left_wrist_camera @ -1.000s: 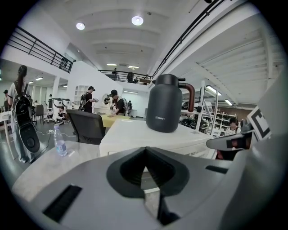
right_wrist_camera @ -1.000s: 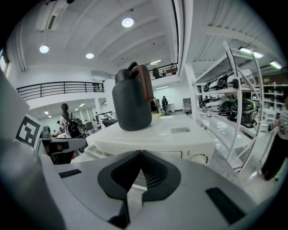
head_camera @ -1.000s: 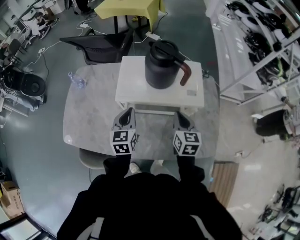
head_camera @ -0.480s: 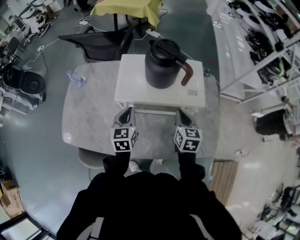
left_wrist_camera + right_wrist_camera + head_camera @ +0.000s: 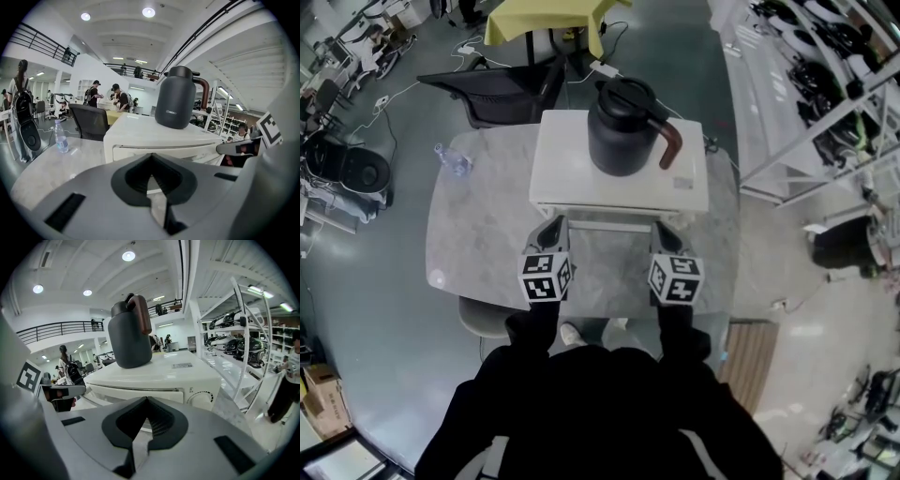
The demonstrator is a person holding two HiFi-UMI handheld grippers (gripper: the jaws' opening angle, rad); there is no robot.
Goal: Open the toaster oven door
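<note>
A white toaster oven (image 5: pixel 619 178) stands on the grey marble table (image 5: pixel 478 244), its door (image 5: pixel 614 219) closed and facing me. On top of it sits a black jug (image 5: pixel 623 127) with a brown handle. My left gripper (image 5: pixel 550 227) hovers just before the door's left part, jaws shut and empty. My right gripper (image 5: pixel 666 234) is held before the door's right part, also shut and empty. In the left gripper view the oven (image 5: pixel 140 140) and jug (image 5: pixel 180 98) rise beyond the gripper (image 5: pixel 151 177). The right gripper view shows the oven (image 5: pixel 159 376), its knob (image 5: pixel 202 400) and that gripper (image 5: pixel 146 422).
A clear water bottle (image 5: pixel 455 159) lies on the table's far left corner. A black office chair (image 5: pixel 502 89) stands behind the table. White shelving (image 5: pixel 825 112) runs along the right. People stand in the hall beyond.
Hardly anything differs. Both grippers stay in front of the oven door, with the left one shifted very slightly toward me.
</note>
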